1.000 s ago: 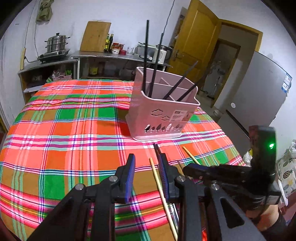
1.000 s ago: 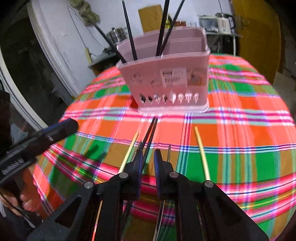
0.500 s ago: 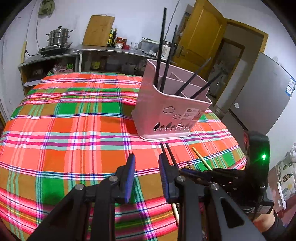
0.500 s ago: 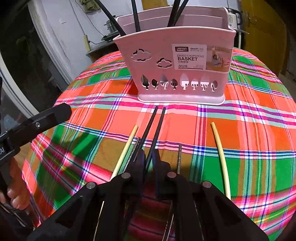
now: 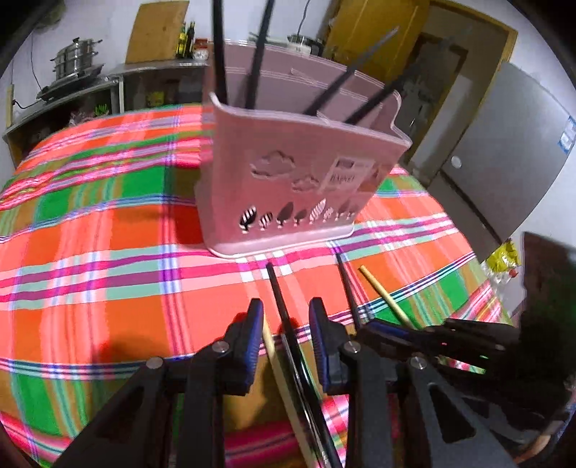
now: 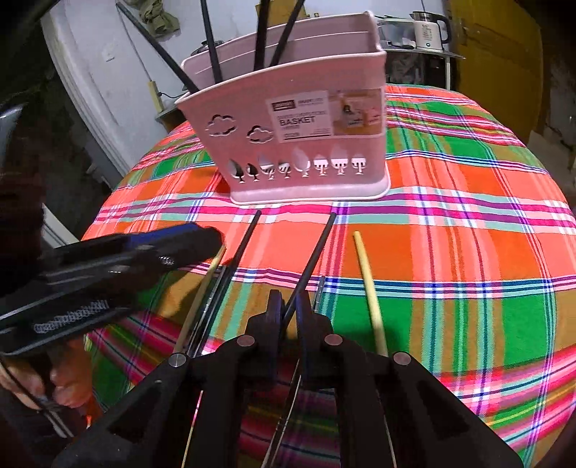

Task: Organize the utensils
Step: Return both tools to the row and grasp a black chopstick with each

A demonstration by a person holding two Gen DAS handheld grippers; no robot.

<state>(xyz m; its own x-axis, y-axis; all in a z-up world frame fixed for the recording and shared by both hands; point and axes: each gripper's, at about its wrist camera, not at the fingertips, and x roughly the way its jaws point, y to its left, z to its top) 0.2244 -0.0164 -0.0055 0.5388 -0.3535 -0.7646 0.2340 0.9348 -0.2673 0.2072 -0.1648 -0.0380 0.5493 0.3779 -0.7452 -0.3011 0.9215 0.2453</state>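
A pink divided basket (image 5: pixel 295 180) (image 6: pixel 306 144) stands on the plaid cloth and holds several black chopsticks upright. My right gripper (image 6: pixel 289 311) is shut on a black chopstick (image 6: pixel 316 248) that points at the basket. My left gripper (image 5: pixel 284 324) is open, its jaws either side of another black chopstick (image 5: pixel 284 313) and a yellow one (image 5: pixel 270 345) lying on the cloth. A second yellow chopstick (image 6: pixel 369 288) (image 5: pixel 385 291) lies to the right. In the right wrist view the left gripper (image 6: pixel 172 248) sits at the left.
The round table's plaid cloth (image 5: pixel 90 234) drops away at the near edge. A thin metal utensil (image 6: pixel 318 291) lies near the right gripper. Behind stand a shelf with a steamer pot (image 5: pixel 77 57), a yellow door (image 5: pixel 360 32) and a grey fridge (image 5: pixel 504 151).
The right gripper has pulled one black chopstick apart from its pair and raised its tip. The left gripper moved closer to the basket, over the other black chopstick.
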